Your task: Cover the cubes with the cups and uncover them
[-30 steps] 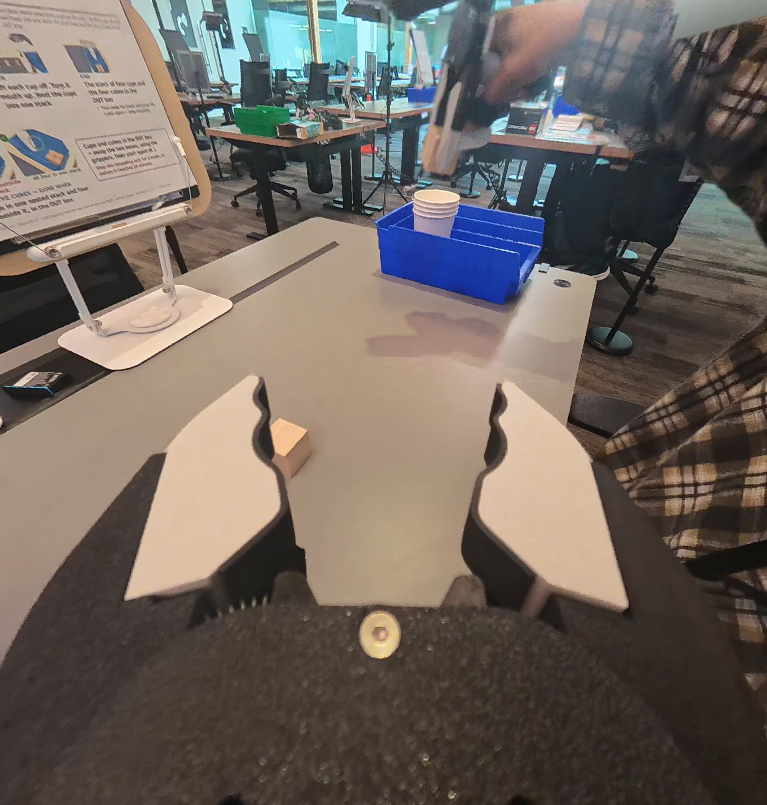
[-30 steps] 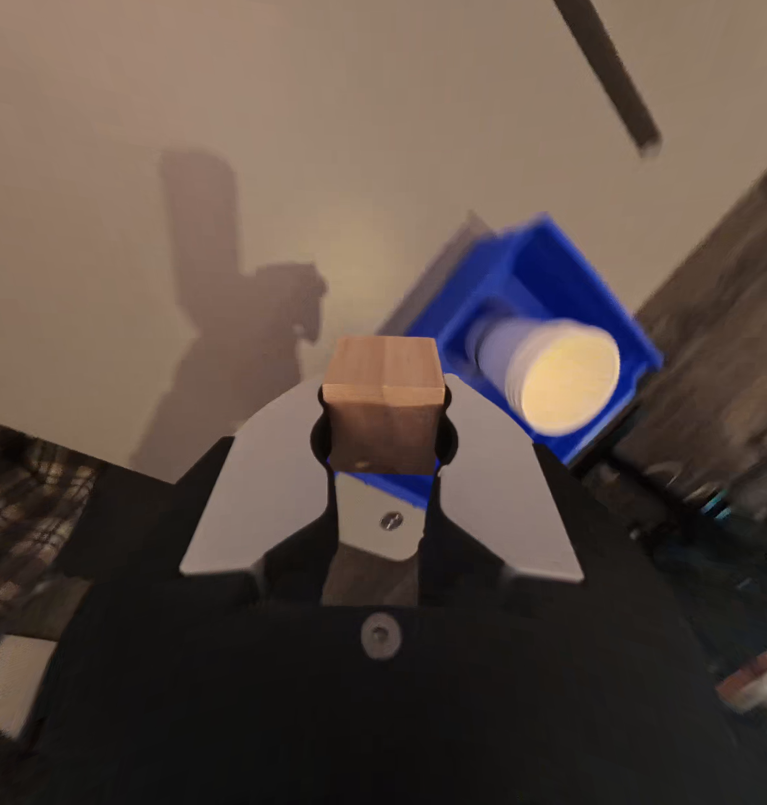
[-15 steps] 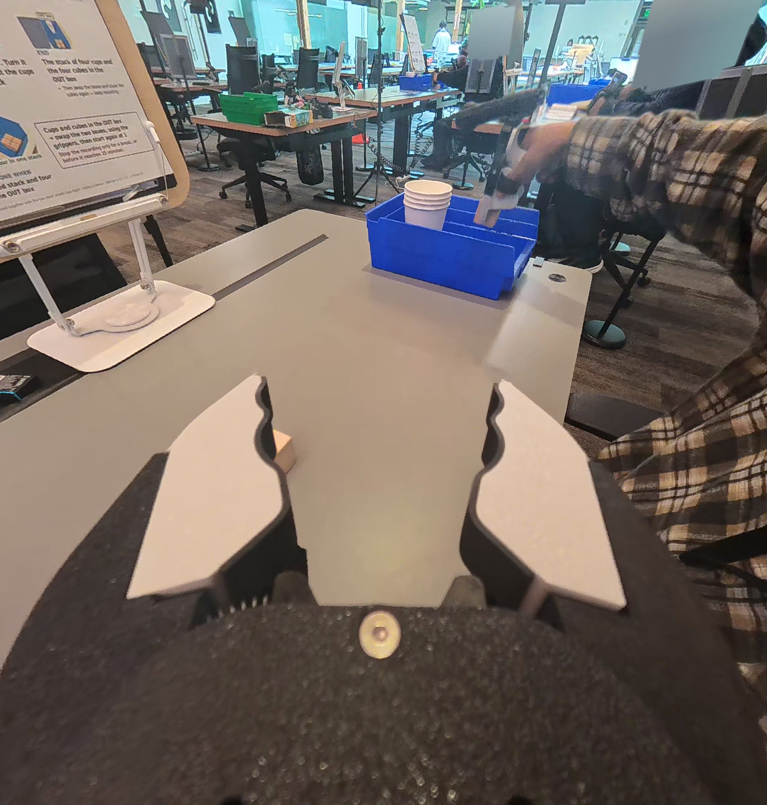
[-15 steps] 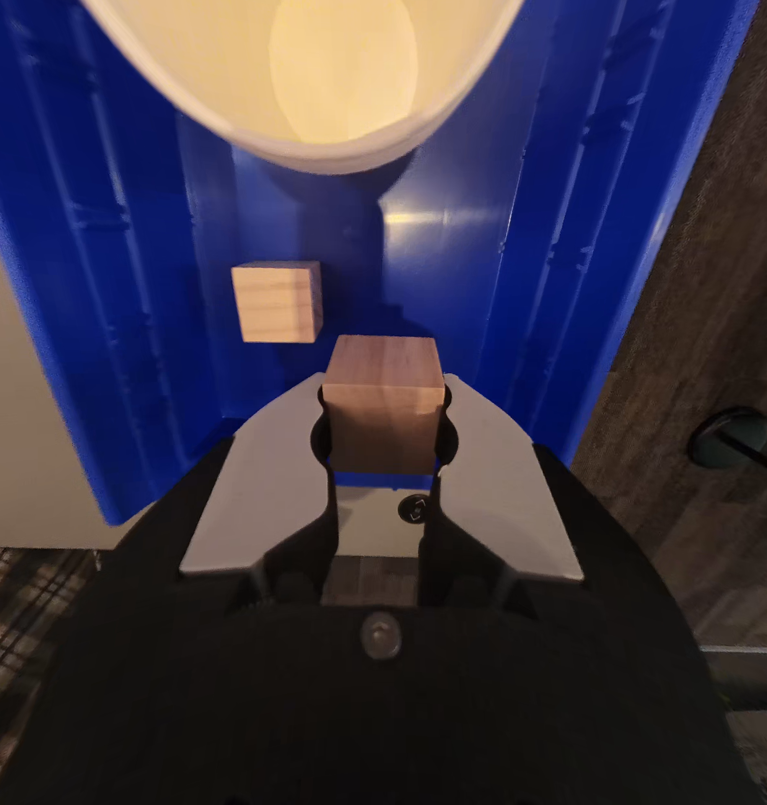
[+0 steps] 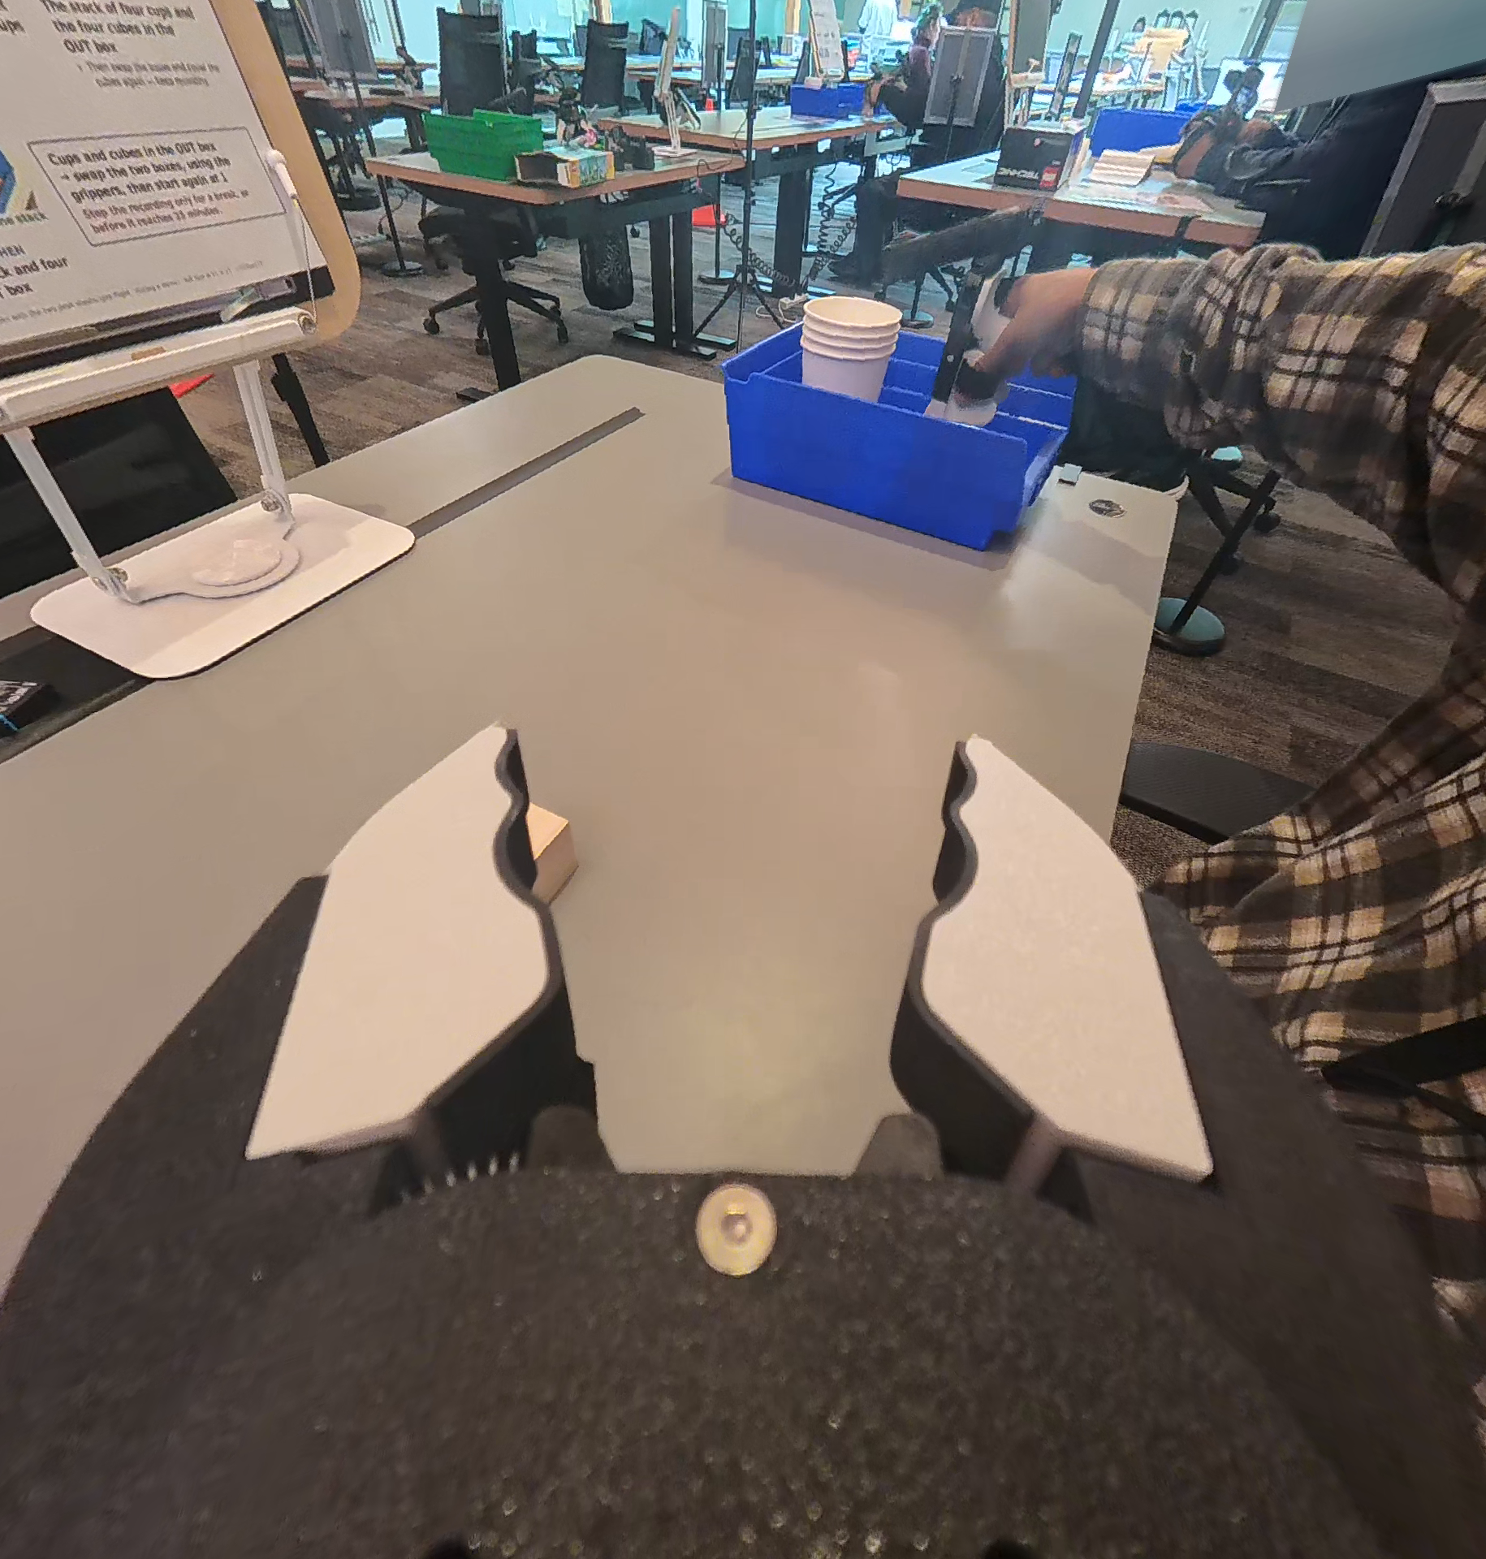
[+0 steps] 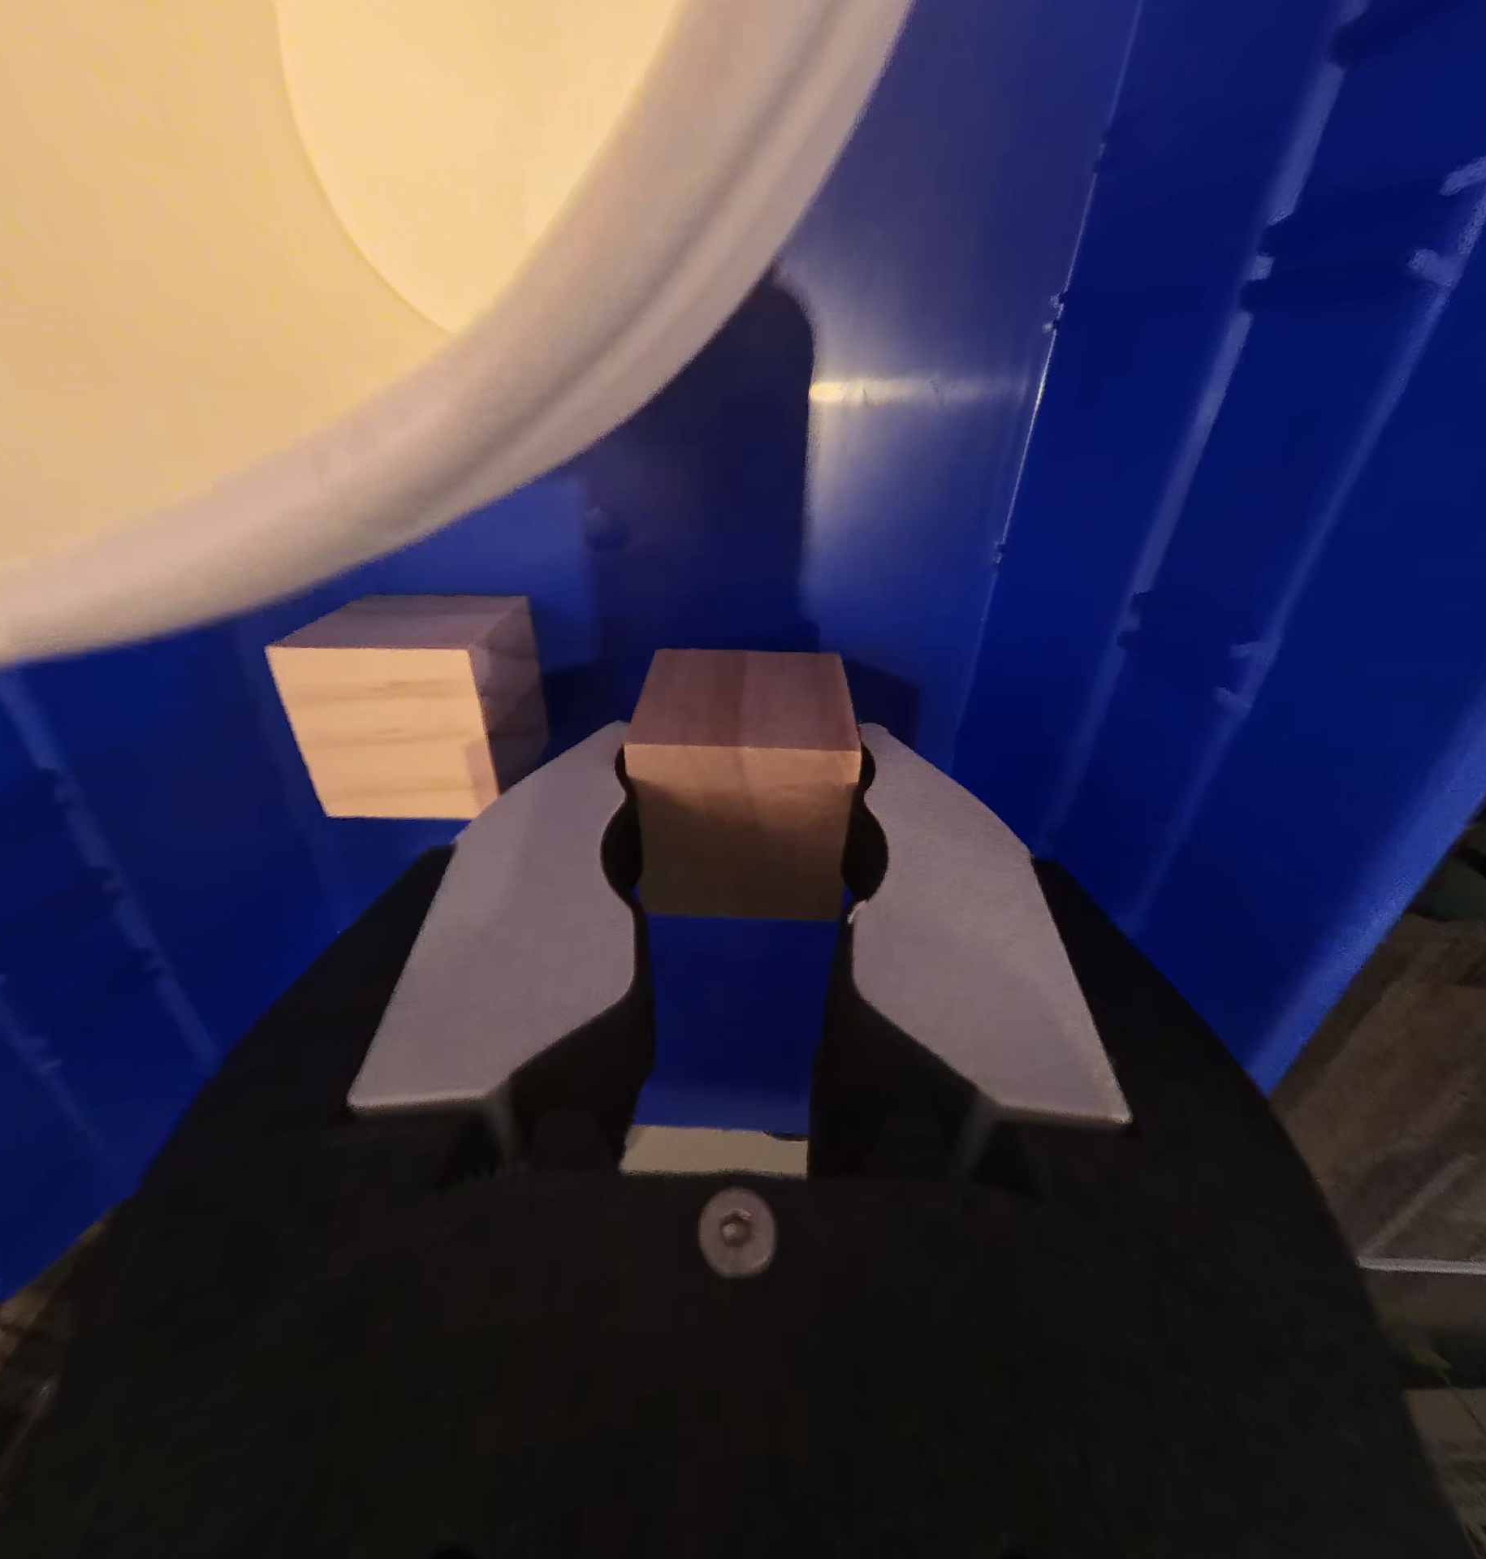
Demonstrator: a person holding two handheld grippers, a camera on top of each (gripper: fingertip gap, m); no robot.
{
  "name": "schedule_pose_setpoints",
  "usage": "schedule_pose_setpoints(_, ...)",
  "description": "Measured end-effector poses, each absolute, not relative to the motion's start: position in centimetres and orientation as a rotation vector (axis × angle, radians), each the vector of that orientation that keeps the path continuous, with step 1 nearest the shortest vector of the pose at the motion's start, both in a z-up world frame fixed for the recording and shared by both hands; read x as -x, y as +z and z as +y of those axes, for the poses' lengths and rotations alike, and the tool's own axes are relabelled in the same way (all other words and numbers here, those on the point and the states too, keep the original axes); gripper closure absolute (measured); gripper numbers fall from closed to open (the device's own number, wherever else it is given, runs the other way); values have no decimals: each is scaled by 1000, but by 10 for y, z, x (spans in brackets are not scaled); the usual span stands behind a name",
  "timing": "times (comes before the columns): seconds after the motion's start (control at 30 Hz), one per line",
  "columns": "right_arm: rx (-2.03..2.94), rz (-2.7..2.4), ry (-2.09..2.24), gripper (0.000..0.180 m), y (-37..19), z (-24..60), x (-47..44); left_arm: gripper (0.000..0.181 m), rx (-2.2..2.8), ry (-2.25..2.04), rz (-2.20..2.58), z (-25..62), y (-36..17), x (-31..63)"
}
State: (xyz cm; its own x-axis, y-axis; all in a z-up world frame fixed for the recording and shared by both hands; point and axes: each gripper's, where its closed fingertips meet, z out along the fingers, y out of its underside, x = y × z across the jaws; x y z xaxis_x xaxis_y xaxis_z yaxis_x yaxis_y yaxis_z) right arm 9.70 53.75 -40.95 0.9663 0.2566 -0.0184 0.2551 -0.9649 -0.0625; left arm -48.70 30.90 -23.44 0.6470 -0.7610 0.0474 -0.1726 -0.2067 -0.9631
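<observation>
Right now right tool point(image 6: 741, 789) grips a wooden cube point(image 6: 740, 780) down inside the blue bin point(image 6: 1229, 506), second cube point(image 6: 394, 709) resting on bin floor just left of it. Stacked white cups point(image 5: 849, 347) stand in same bin, rim close above. Left tool point(image 5: 735, 801) hangs wide open, empty, over grey worktop point(image 5: 723, 658); third cube point(image 5: 551, 852) sits on worktop by its left finger, partly hidden.
</observation>
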Motion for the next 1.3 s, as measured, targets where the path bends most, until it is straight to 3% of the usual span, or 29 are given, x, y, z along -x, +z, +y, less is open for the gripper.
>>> schedule_pose_setpoints(0.5, 3025, -410, 12, 134, -427, 548, -101, 88, 1759, -648, 778, 314, -244, 479)
schedule_pose_setpoints(0.7, 2982, -426, 12, 108, -407, 546, -102, 88, 1758, -653, 788, 312, -244, 477)
schedule_pose_setpoints(0.83, 2955, -449, -15, 96, -363, 533, -104, 88, 1748, -650, 795, 309, -241, 476)
schedule_pose_setpoints(1.03, 2740, -586, -92, 91, -241, 518, -78, 87, 1721, -635, 782, 303, -229, 483)
schedule_pose_setpoints(1.17, 2545, -887, -93, 92, -184, 510, -9, 87, 1704, -604, 759, 298, -217, 495)
schedule_pose_setpoints(1.3, 2329, -1264, -46, 94, -175, 501, 100, 87, 1702, -546, 708, 293, -208, 520)
